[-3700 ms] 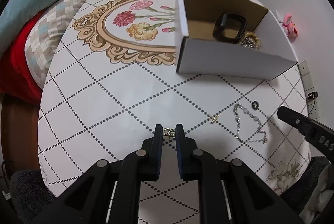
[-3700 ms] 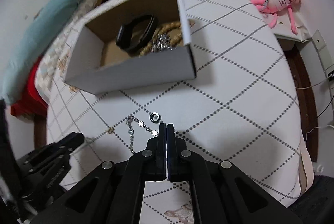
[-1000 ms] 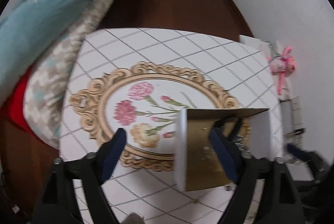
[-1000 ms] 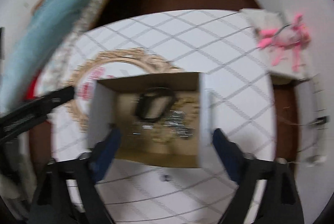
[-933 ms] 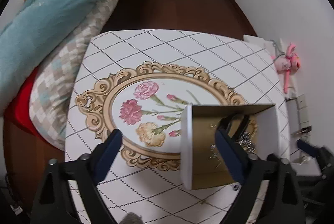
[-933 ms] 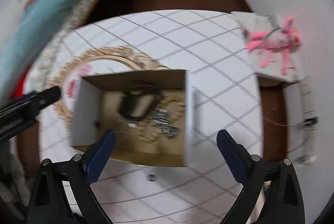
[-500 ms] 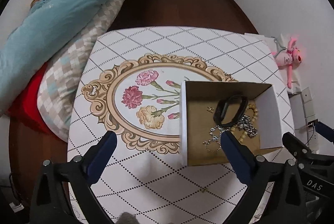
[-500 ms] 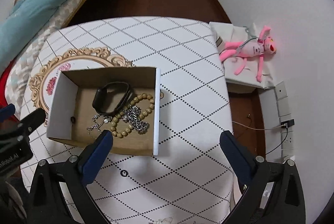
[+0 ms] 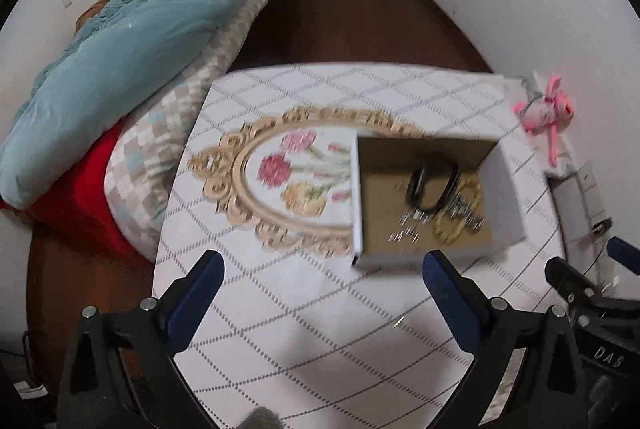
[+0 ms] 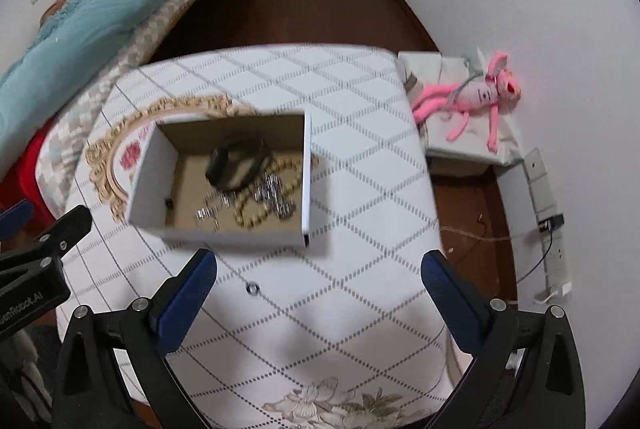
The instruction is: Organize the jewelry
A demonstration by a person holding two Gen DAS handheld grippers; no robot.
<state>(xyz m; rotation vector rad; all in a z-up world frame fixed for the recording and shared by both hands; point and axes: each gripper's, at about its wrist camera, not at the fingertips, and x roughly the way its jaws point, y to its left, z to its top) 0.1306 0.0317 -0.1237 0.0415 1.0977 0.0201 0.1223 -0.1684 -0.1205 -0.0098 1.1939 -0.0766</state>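
Note:
A white cardboard box (image 9: pixel 505 201) (image 10: pixel 308 169) stands on the white patterned table (image 9: pixel 304 329) (image 10: pixel 360 229). Inside lie a black band (image 9: pixel 432 187) (image 10: pixel 238 161), a gold bead bracelet (image 9: pixel 456 225) (image 10: pixel 256 209) and silver chains (image 9: pixel 404 233) (image 10: pixel 276 197). A small ring (image 10: pixel 252 287) lies on the table in front of the box. A tiny gold piece (image 9: pixel 398 321) lies on the table. My left gripper (image 9: pixel 320 301) is wide open and empty, high above the table. My right gripper (image 10: pixel 320 293) is also wide open and empty above the table.
A bed with a blue quilt (image 9: pixel 120 41) (image 10: pixel 100 13) runs along the table's left side. A pink plush toy (image 9: pixel 546 113) (image 10: pixel 472 95) lies on a low stand at the right by the wall. Brown floor (image 10: pixel 280 13) lies beyond the table.
Both grippers let go of their jewelry over the box, opened wide and rose up and back. The chain that lay on the table is now in the box.

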